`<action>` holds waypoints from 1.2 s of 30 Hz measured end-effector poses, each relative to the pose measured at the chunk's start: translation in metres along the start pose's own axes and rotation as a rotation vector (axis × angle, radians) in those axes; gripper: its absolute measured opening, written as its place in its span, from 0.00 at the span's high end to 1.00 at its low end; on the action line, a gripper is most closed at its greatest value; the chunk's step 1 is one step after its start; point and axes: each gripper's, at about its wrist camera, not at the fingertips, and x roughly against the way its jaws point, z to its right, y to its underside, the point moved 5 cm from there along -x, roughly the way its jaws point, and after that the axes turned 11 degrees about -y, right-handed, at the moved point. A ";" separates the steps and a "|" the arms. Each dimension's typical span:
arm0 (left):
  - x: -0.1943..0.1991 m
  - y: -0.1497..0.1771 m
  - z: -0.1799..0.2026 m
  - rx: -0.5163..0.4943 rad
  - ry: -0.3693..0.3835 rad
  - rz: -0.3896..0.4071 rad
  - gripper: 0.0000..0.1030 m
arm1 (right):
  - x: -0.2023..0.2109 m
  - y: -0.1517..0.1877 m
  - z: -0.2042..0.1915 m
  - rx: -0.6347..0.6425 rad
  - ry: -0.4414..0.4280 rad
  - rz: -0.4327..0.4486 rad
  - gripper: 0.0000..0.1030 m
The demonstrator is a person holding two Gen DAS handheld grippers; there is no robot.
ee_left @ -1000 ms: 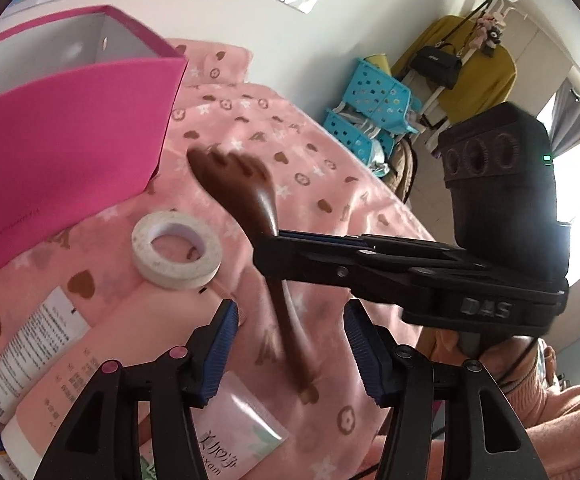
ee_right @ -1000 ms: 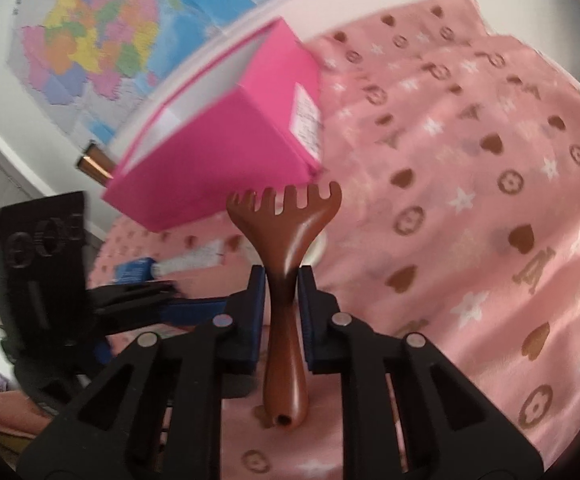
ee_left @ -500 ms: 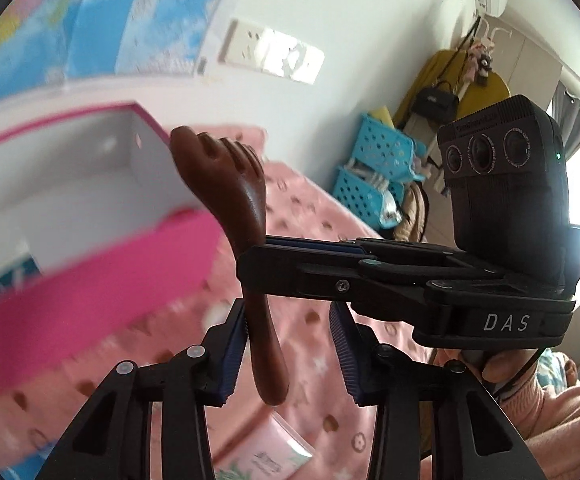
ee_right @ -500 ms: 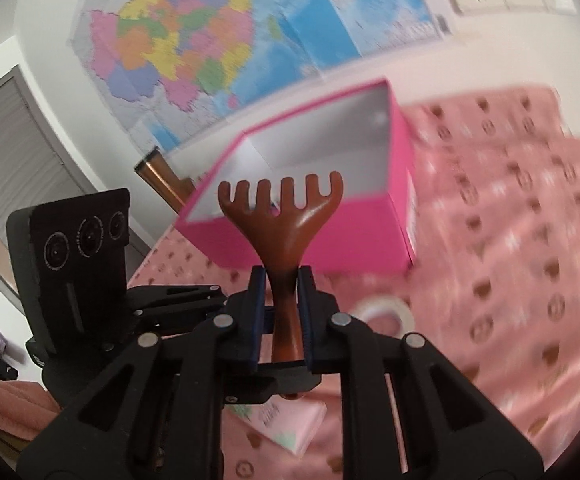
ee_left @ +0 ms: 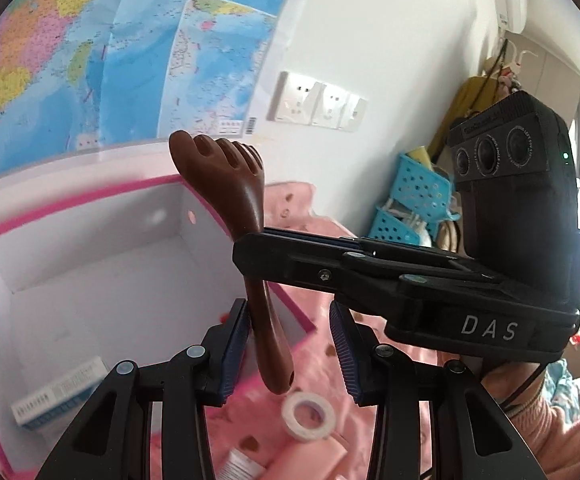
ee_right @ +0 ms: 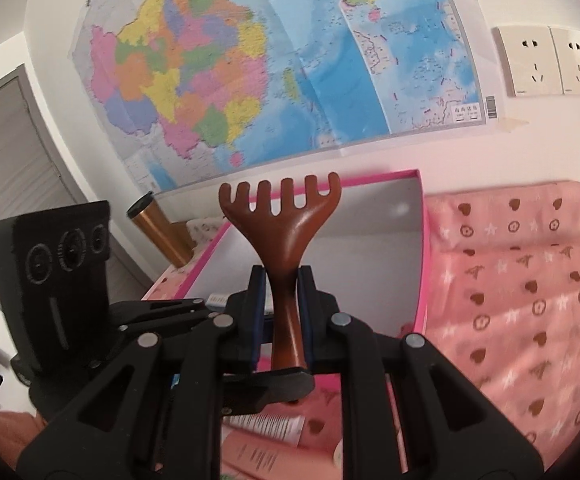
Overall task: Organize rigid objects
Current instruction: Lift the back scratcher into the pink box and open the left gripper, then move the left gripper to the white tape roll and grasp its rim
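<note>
The right tongs [ee_right: 282,312] are clamped tight on the neck of the brown wooden back scratcher [ee_right: 284,240], its 5 claws pointing up; the scratcher hangs in the air above the near edge of the open pink storage box [ee_right: 420,240], which sits on the bed with the pink patterned blanket [ee_right: 530,300]; the left tongs [ee_left: 288,344] stand at their narrowest yet grip nothing, the scratcher's handle [ee_left: 268,332] passing just beside the left pad with a clear gap to the other; a small white carton [ee_left: 58,392] already lies on the box floor, and a roll of white tape [ee_left: 308,418] and a tube wait on the blanket below.

The step in hand looks like carrying the scratcher into the box; to do it well, bring the head over the open middle, tip it toward level so its length fits along the floor, lower it clear of the pink rim and the carton, then release only once it rests; draw the left tongs aside first so the 2 tools do not knock.
</note>
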 end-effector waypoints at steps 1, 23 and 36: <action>-0.004 -0.002 -0.004 0.005 -0.007 -0.005 0.60 | -0.004 -0.003 0.004 -0.004 0.008 -0.002 0.83; -0.058 0.012 -0.047 0.086 -0.104 -0.144 0.56 | -0.037 0.012 0.052 -0.079 0.150 -0.072 0.80; 0.017 0.032 -0.033 0.042 -0.098 0.025 0.49 | 0.023 0.050 0.028 -0.056 0.082 -0.016 0.69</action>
